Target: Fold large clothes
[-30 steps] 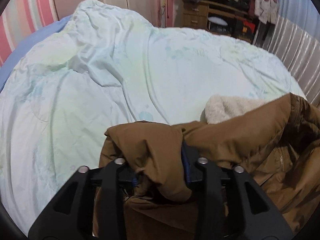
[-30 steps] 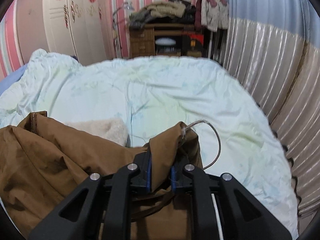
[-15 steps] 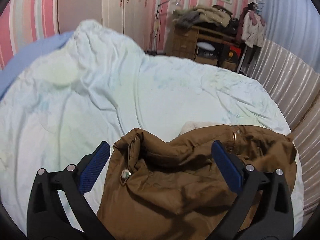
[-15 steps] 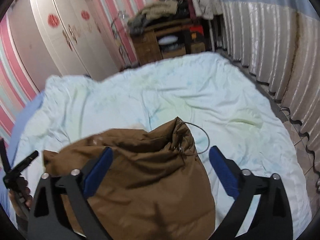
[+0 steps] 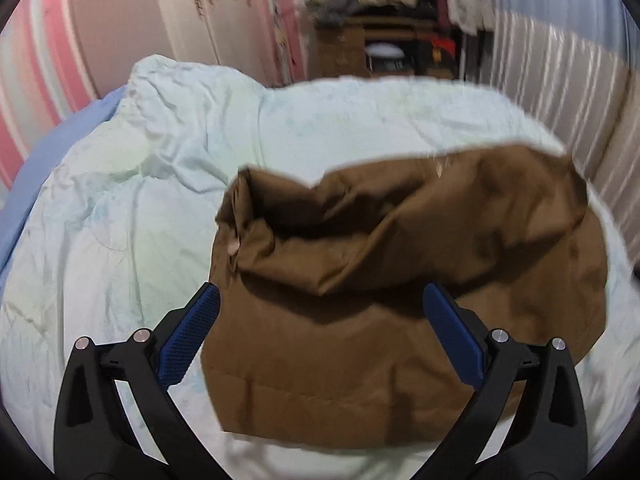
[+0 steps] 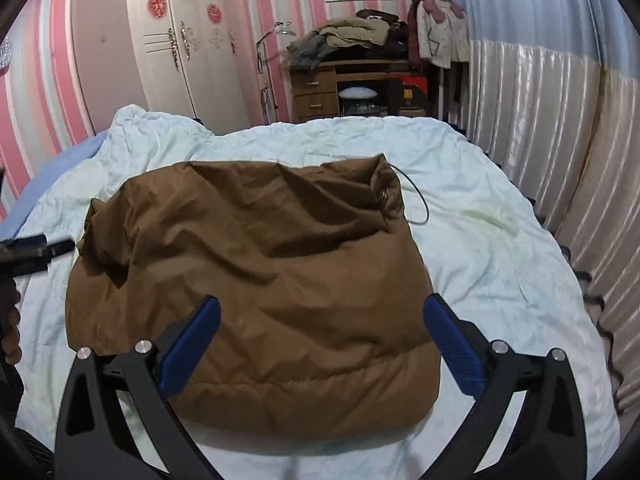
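Note:
A brown padded jacket (image 6: 256, 272) lies folded into a bundle on the pale green quilt (image 6: 480, 240) of the bed; the left wrist view shows the jacket (image 5: 400, 264) too, blurred. A thin dark cord (image 6: 420, 204) loops out at its far right corner. My right gripper (image 6: 320, 320) stands open above the jacket's near edge, nothing between its blue pads (image 6: 192, 344). My left gripper (image 5: 320, 312) is open as well, above the jacket's near left part, holding nothing. The left gripper's tip (image 6: 36, 250) and a hand (image 6: 10, 320) show at the left edge of the right wrist view.
A blue sheet (image 6: 60, 168) shows at the bed's left side. Shiny pleated curtains (image 6: 560, 128) run along the right. Behind the bed stand a white wardrobe (image 6: 180, 52) and a wooden desk (image 6: 328, 88) piled with clothes.
Both grippers were shut on folds of the jacket a second ago; they let go, opened wide and drew back. The jacket now lies free on the quilt.

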`<state>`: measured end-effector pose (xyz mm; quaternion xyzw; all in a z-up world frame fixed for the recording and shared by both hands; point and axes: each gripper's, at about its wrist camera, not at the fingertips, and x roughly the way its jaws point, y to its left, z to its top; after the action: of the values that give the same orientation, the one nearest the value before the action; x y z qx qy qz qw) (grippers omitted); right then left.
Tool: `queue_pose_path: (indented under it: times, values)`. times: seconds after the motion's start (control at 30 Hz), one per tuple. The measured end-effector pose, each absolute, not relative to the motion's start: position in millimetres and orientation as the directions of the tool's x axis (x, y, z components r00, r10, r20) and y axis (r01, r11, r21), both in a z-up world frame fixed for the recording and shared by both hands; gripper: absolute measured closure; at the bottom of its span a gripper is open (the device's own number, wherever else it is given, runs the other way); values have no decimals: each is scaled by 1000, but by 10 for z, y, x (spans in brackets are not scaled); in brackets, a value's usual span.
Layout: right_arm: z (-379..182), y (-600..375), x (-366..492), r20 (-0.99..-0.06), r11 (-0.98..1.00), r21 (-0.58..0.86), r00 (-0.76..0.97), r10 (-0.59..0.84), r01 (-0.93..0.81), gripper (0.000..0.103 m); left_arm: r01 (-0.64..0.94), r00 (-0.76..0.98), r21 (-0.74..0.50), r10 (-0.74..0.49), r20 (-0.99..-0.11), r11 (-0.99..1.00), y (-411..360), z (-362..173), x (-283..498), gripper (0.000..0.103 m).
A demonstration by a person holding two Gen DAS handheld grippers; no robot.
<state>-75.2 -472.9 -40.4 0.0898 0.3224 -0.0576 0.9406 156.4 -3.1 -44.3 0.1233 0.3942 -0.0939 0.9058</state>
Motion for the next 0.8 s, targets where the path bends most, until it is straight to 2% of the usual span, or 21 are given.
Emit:
queue_pose_path:
  times: [0.1, 0.2, 0.3, 0.33, 0.37, 0.4, 0.43, 0.47, 0.53, 0.57, 0.63, 0.73, 0.8]
  values:
    - [-475, -4785, -574, -631, 982, 89, 772, -72, 165, 2, 287, 628, 201, -25, -778, 937, 159, -712, 1603, 3]
    - [-662, -4884, -306, -685, 986, 46, 724, -88, 163, 2, 292, 558, 181, -13, -830, 939, 244, -1052, 1824, 3]
    - [-938, -4973, -44, -743, 988, 25, 664, -85, 154, 2, 307, 555, 172, -30, -831, 936, 208, -1241, 1946, 3]
    - [-1059, -4994, 39, -762, 990, 25, 643, -72, 140, 7, 310, 566, 184, -25, -824, 933, 162, -1265, 1986, 5]
    - [-1135, -4994, 74, -764, 991, 23, 642, -67, 130, 20, 310, 570, 186, -26, -821, 932, 133, -1265, 2018, 20]
    - [-1179, -4993, 91, -766, 992, 20, 639, -68, 128, 28, 308, 571, 187, -24, -821, 933, 105, -1255, 2057, 32]
    - [-1213, -4990, 108, -765, 992, 25, 641, -61, 124, 47, 301, 570, 186, -20, -821, 935, 83, -1241, 2101, 56]
    - [-1210, -4994, 113, -761, 992, 32, 647, -54, 120, 67, 302, 571, 183, -23, -821, 936, 51, -1203, 2155, 75]
    - [-1111, -4999, 162, -745, 994, 24, 665, -51, 104, 85, 317, 597, 236, 0, -802, 919, -37, -1119, 2238, 89]
    - [-1030, -5001, 193, -733, 995, 11, 678, -59, 98, 90, 320, 606, 253, 8, -795, 913, -68, -1074, 2263, 93]
    - [-832, -5000, 281, -692, 995, -21, 717, -87, 100, 93, 301, 610, 238, 6, -792, 923, -47, -985, 2367, 96]
    - [-613, -5038, 445, -640, 994, 0, 764, -86, 112, 94, 232, 590, 121, -41, -807, 965, 84, -824, 2542, 98]
    - [-549, -5068, 672, -633, 992, 16, 769, -88, 127, 94, 210, 577, 110, -33, -816, 972, 102, -820, 2705, 98]
